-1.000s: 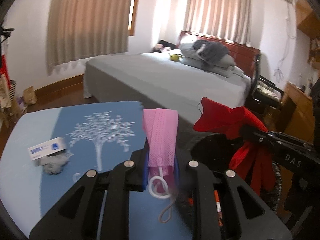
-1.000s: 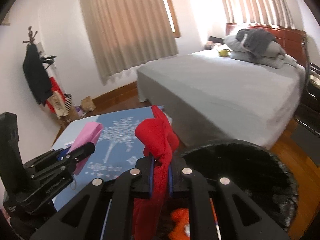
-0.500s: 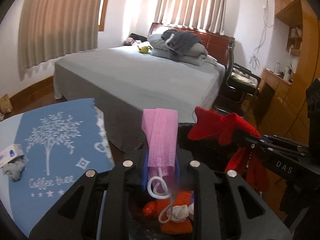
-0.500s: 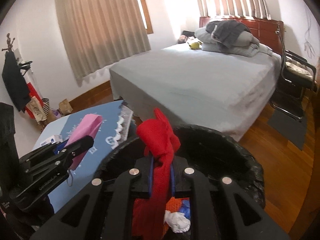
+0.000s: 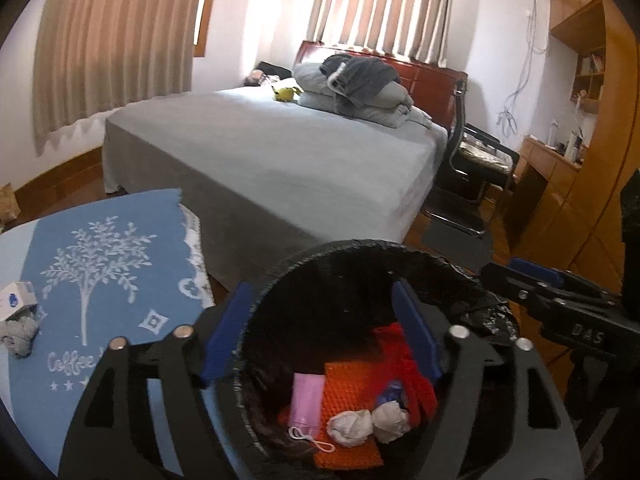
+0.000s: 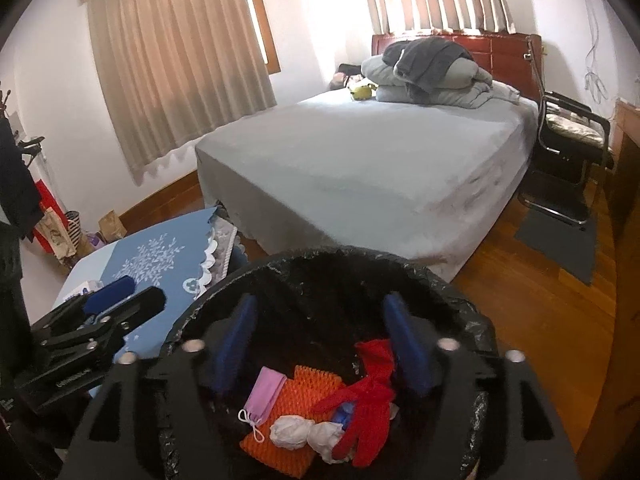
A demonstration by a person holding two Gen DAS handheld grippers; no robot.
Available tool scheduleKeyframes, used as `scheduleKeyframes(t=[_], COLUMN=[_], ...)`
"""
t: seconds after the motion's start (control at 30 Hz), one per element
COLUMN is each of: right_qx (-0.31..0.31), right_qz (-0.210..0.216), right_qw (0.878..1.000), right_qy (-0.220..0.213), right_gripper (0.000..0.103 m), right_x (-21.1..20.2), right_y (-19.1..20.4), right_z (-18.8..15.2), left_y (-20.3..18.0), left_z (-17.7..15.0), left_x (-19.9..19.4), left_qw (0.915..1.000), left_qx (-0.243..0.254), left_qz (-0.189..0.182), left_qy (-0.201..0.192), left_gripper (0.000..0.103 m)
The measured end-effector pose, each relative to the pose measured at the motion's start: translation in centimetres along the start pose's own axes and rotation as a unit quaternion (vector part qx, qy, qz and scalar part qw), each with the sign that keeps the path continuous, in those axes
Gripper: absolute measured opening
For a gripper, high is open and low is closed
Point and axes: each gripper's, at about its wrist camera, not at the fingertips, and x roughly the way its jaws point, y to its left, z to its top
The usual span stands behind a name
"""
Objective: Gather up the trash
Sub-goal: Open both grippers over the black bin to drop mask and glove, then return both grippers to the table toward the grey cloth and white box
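A black-lined trash bin (image 5: pixel 360 252) (image 6: pixel 472 320) sits below both grippers. Inside lie a pink face mask (image 5: pixel 306 400) (image 6: pixel 264 394), a red net (image 5: pixel 416 376) (image 6: pixel 372 396), an orange net (image 5: pixel 348 384) (image 6: pixel 304 396) and white crumpled tissues (image 5: pixel 366 424) (image 6: pixel 304 434). My left gripper (image 5: pixel 320 320) is open and empty over the bin. My right gripper (image 6: pixel 320 328) is open and empty over the bin. On the table, a small white and blue box (image 5: pixel 16 300) and a grey crumpled wad (image 5: pixel 18 332) remain at the left.
A blue tree-print cloth (image 5: pixel 100 264) covers the table left of the bin. A grey bed (image 5: pixel 280 152) stands behind. A black chair (image 5: pixel 472 168) and wooden cabinets (image 5: pixel 560 184) stand to the right, on a wooden floor (image 6: pixel 540 280).
Both grippers opened over the bin. The pink mask fell from the left one and the red net from the right one; both now lie in the bin.
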Motion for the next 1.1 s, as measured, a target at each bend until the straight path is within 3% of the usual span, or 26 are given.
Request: scheduleKeyframes(t=[0.03, 0.1, 0.67, 1.1], right_qx=[-0.001, 0.001, -0.049, -0.086], right_qz=[-0.004, -0.008, 0.047, 0.1], right_qw=[1.0, 1.0, 0.997, 0.991], right_qy=[-0.007, -0.017, -0.027, -0.004], right_gripper=[0.089, 0.097, 0.097, 0.097], right_x=[-0.2, -0.5, 1.2, 5.8], right_y=[0.2, 0.4, 8.5, 17.5], right_z=[0.0, 0.1, 1.0, 0.8], left_y=[0.2, 0.7, 10.2, 19.6], left_z=[0.1, 0.1, -0.7, -3.1], left_x=[-0.3, -0.9, -7.7, -11.8], left_qw=[1.0, 0.9997, 0.988, 0.9633], left_qx=[0.001, 0.003, -0.051, -0.106], left_qz=[0.006, 0.021, 0.14, 0.243], left_qy=[-0.003, -0.01, -0.04, -0.039], left_gripper=[0.078, 0.086, 0.09, 0.09])
